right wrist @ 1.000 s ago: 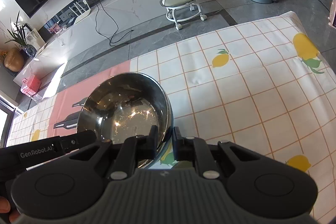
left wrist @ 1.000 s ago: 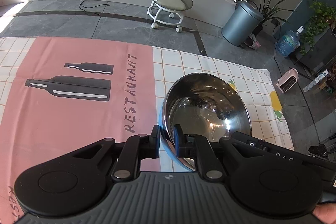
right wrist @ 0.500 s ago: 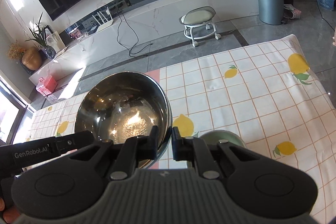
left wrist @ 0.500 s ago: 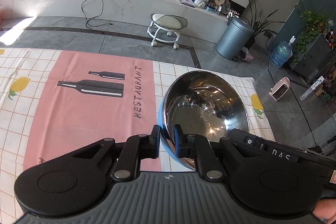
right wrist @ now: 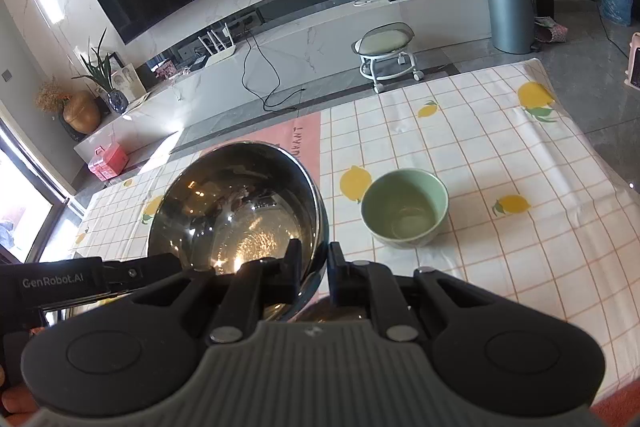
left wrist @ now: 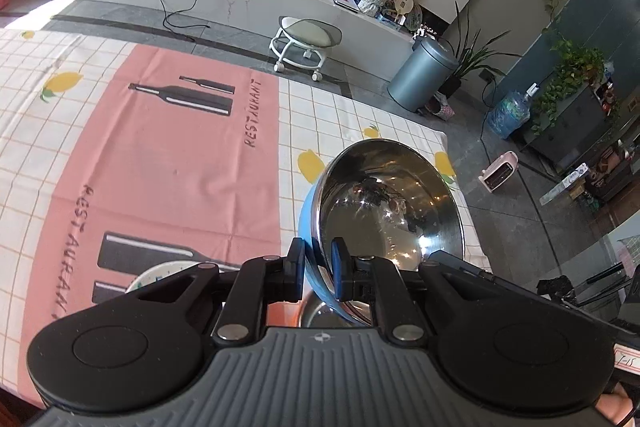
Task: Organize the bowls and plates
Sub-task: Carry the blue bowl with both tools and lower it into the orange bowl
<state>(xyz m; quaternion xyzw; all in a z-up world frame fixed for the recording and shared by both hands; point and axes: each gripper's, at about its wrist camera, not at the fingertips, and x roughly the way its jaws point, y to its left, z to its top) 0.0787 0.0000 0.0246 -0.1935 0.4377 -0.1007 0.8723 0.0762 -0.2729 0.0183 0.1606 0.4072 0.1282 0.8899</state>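
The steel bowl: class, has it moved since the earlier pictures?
Yes. The steel bowl has risen and pulled back; the green bowl, formerly hidden, now shows on the tablecloth.

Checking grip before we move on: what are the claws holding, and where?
Both hold the steel bowl by its rim: left claw and right claw on opposite sides.

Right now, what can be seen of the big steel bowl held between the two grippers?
The steel bowl is large and round, mirror-polished inside with a blue outer wall and a thin rolled rim. It looks empty, reflecting the room. It is tilted and held above the tablecloth. The left gripper and the right gripper each pinch its rim, one jaw inside and one outside, on opposite sides. Nothing else visibly touches it.
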